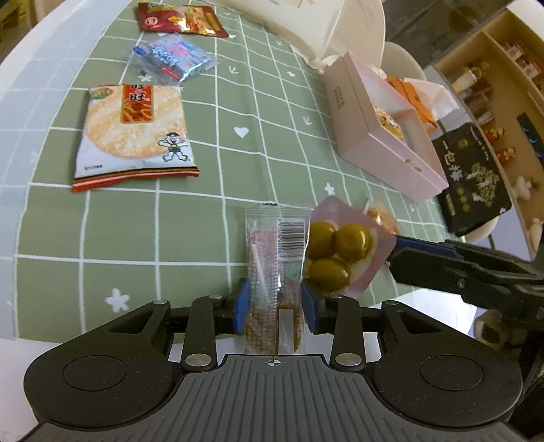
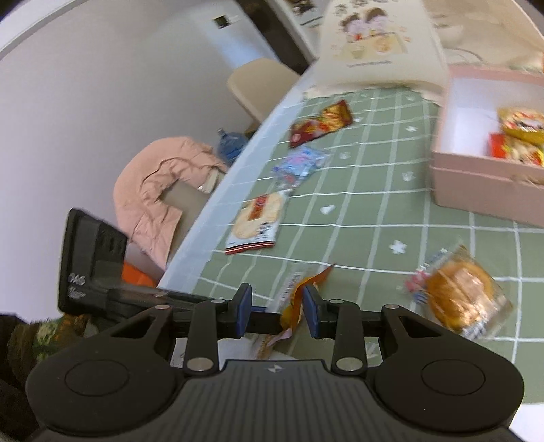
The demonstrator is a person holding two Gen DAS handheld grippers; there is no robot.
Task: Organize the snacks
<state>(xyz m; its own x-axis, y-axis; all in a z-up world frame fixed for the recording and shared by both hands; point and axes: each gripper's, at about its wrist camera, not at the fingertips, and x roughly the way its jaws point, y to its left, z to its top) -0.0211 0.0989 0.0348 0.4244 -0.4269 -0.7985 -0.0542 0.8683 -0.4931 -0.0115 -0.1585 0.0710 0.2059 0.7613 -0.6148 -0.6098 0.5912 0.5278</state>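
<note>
Gripping the clear snack packet [image 1: 272,268] at lower centre with my left gripper [image 1: 276,307], I am pinching the olive pouch [image 1: 343,248] beside it in my right gripper [image 2: 276,311], over the green tablecloth [image 1: 217,163].

The black bag [image 1: 474,176] bears large white Chinese characters — perhaps "一包藥"; other print is unreadable.

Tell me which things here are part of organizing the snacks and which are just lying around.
Part of the job: clear lollipop packet, green candy pack, rice cracker bag, red snack bag, blue packet, wrapped bun, pink box.

Lying around: pink jacket, water jug, black bag.
</note>
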